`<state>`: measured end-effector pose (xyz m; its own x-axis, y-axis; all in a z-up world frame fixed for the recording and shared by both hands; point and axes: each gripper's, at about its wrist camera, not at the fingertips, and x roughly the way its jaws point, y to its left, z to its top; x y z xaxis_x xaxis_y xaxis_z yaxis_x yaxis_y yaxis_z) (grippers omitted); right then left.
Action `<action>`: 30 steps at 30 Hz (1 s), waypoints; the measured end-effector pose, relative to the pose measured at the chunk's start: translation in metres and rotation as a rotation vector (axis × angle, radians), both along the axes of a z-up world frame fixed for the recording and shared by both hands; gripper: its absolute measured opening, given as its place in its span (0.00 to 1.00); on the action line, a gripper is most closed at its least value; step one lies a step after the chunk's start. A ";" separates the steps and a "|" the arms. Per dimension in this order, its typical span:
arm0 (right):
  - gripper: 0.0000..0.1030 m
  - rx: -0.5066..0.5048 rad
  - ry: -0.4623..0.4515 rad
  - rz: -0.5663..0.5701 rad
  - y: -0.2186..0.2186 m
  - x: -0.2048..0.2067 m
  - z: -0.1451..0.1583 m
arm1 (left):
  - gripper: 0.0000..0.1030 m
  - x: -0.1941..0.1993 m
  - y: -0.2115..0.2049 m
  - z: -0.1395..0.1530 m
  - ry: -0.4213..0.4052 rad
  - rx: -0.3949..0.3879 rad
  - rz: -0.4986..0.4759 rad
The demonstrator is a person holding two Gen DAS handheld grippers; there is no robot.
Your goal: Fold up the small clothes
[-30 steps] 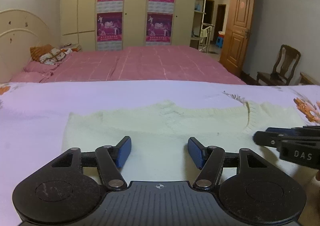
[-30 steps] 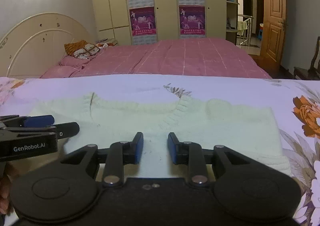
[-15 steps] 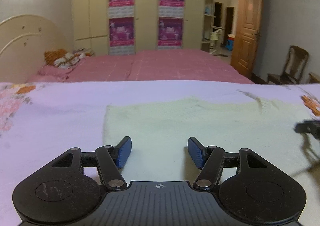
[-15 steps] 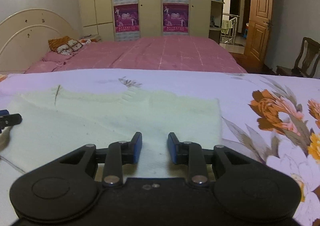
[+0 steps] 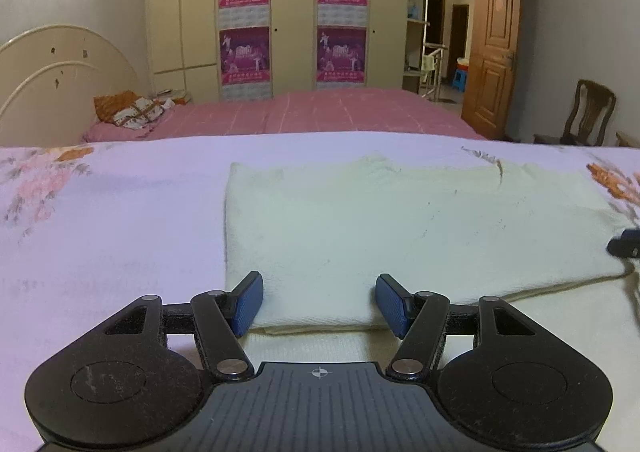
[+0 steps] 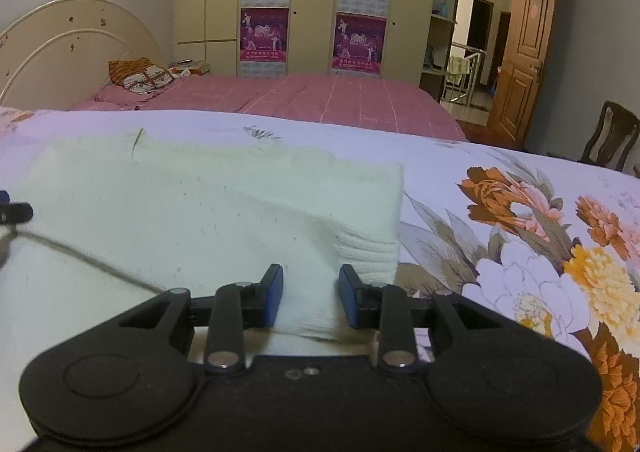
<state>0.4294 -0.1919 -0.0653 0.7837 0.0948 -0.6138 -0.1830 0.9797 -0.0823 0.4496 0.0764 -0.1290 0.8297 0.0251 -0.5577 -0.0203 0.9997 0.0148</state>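
A bedroom with a floral lilac bedsheet (image 5: 120,220) spread over the near bed is where the work lies, and nearest the cameras a pale cream knitted sweater (image 5: 400,228) rests flat on that sheet, already doubled over so that a folded upper layer sits on a lower one. The left gripper (image 5: 318,302) hovers at the near left corner of that upper layer with its jaws standing wide and empty, the blue pads flanking the folded hem without pressing it. The right gripper (image 6: 311,298) sits at the near right corner beside the ribbed edge, its jaws narrower, just having been opening, with cloth between them but seemingly not pinched. The step in hand appears to be taking both near corners for the next fold, so each pad pair should probably close on the full thickness of the layers at matching spots, lift only slightly, and carry evenly so the edges meet the far side squarely. A one-sided pull would likely skew the soft knit. Farther off lie a second bed with a pink checked cover (image 5: 320,112), a cream wardrobe bearing purple posters (image 5: 292,16) and a brown wooden door (image 5: 494,52).
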 end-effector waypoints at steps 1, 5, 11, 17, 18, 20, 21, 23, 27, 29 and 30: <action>0.29 0.001 0.001 -0.006 0.001 0.001 0.003 | 0.61 0.000 -0.001 0.002 0.004 0.003 0.004; 0.36 0.010 -0.017 -0.009 0.001 -0.002 0.011 | 0.61 -0.015 0.000 0.009 -0.008 0.000 0.004; 0.34 0.023 0.024 -0.027 -0.012 0.028 -0.004 | 0.61 -0.026 -0.002 0.004 0.024 0.016 -0.002; 0.38 0.052 0.040 -0.053 -0.025 0.014 0.014 | 0.61 -0.056 0.011 0.007 0.044 0.000 0.025; 0.39 0.060 0.042 -0.061 -0.033 0.001 0.013 | 0.61 -0.066 0.015 0.005 0.056 0.005 0.029; 0.40 0.074 0.070 -0.079 -0.050 -0.023 0.008 | 0.61 -0.087 0.021 0.001 0.065 0.014 0.032; 0.40 0.079 0.076 -0.085 -0.058 -0.035 0.007 | 0.62 -0.101 0.023 0.000 0.064 0.014 0.030; 0.40 0.103 0.099 -0.102 -0.073 -0.062 0.004 | 0.64 -0.126 0.027 -0.001 0.072 0.012 0.034; 0.40 0.147 0.135 -0.128 -0.092 -0.115 0.002 | 0.66 -0.171 0.026 0.001 0.092 0.018 0.043; 0.40 0.177 0.144 -0.130 -0.097 -0.138 0.005 | 0.66 -0.189 0.026 0.005 0.101 0.014 0.046; 0.40 0.181 0.145 -0.129 -0.097 -0.149 0.007 | 0.66 -0.198 0.026 0.005 0.106 0.015 0.048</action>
